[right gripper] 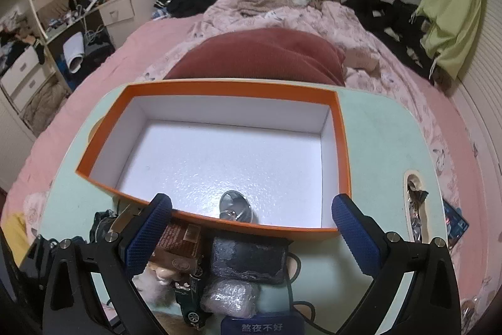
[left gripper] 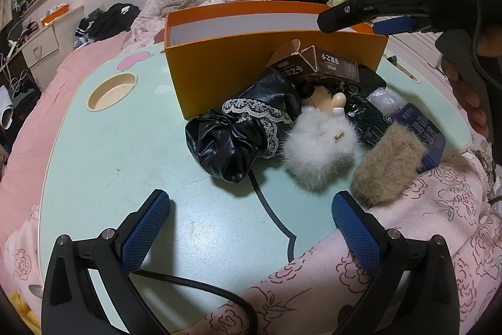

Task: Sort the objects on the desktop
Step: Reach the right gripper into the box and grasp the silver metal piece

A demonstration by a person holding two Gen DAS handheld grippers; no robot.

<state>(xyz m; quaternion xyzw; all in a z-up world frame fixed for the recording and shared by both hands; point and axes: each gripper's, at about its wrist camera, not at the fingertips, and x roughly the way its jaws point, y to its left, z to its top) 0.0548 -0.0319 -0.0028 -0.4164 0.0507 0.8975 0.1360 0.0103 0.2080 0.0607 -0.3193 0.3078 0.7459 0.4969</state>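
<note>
Left wrist view first: the left gripper (left gripper: 251, 228) hangs low over the near edge of the mint-green desk (left gripper: 109, 153), fingers spread wide with nothing between them. The whole pile to be sorted sits bunched against the front wall of the orange box (left gripper: 219, 65): a crumpled black lace-trimmed cloth (left gripper: 238, 127), a brown carton (left gripper: 317, 65) propped on top, a white fluffy thing (left gripper: 320, 149), a tan furry thing (left gripper: 389, 162) hanging over the desk edge, and a dark blue box (left gripper: 420, 131). My guess is everything is heaped next to the box so each drop is a short hop. The right gripper (left gripper: 354, 21) shows up top right, above the box wall, fingers apart.

Right wrist view: the right gripper (right gripper: 251, 228) looks straight down into the orange box (right gripper: 342, 146), fingers released and empty. One small silvery metal item (right gripper: 235, 209) lies on the white floor, just inside the near wall. Looks like it's the only thing sorted so far, so early days. The carton (right gripper: 178, 247) and a grey bubble-wrapped bundle (right gripper: 232, 297) wait below the rim.

The desk is a lap desk sitting on a bed with pink bedding (right gripper: 141, 33), clothes strewn around, green cloth (right gripper: 451, 5) hanging on the right.
</note>
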